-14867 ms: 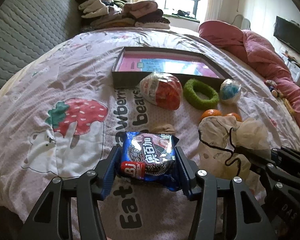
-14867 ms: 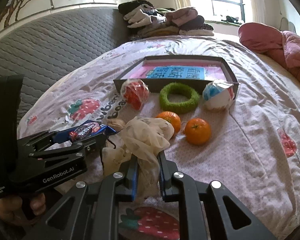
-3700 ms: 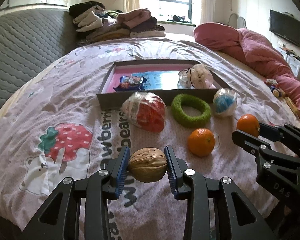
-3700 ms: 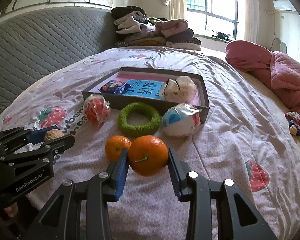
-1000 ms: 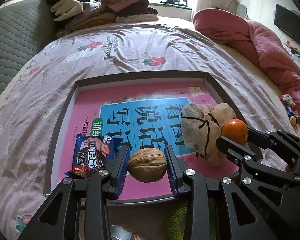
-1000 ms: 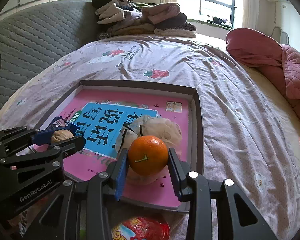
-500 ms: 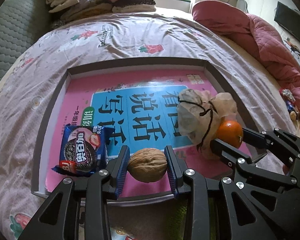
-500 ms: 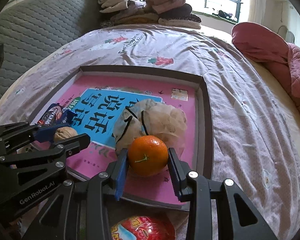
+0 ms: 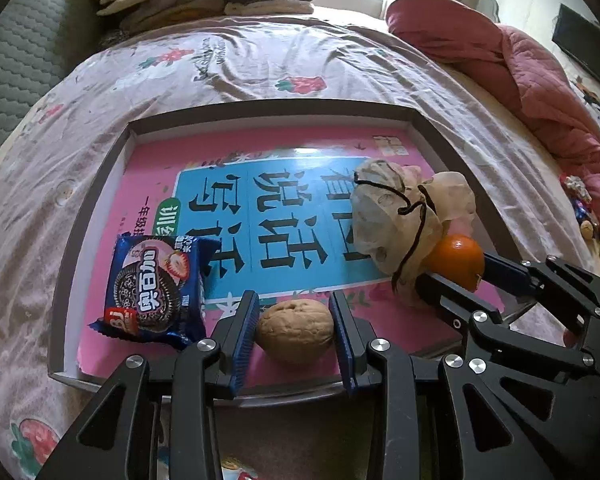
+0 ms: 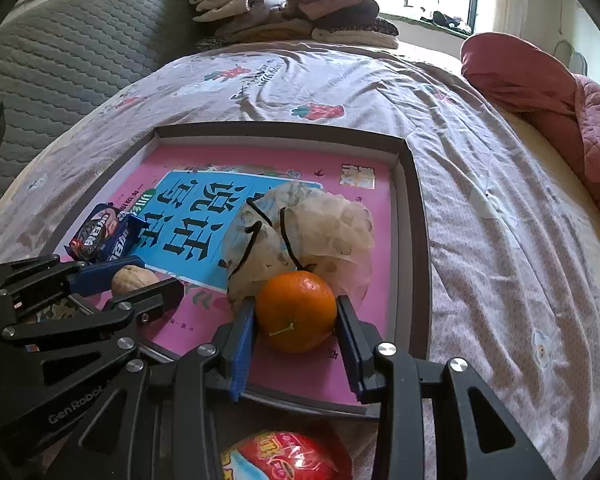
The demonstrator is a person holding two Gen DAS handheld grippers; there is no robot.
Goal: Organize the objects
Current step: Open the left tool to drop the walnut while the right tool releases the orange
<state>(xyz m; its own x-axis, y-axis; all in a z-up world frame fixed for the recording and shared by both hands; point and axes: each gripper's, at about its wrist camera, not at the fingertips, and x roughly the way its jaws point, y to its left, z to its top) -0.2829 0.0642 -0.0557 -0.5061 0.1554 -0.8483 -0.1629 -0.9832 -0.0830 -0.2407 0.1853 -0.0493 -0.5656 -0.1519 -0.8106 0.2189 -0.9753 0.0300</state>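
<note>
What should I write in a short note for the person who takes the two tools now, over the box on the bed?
Left tool: shut on the walnut, low over the box, near edge.
Right tool: shut on the orange, beside the mesh pouch.
Done: cookie packet and mesh pouch lie in the box.
Left: release walnut and orange inside; the red snack bag is outside, in front.

Orange mandarin [image 10: 296, 310]; brown walnut [image 9: 295, 330]; blue biscuit pack [image 9: 153, 286]; pink-and-blue tray [image 9: 100, 184]; strawberry-print pale pink bedsheet [image 9: 260, 60].
</note>
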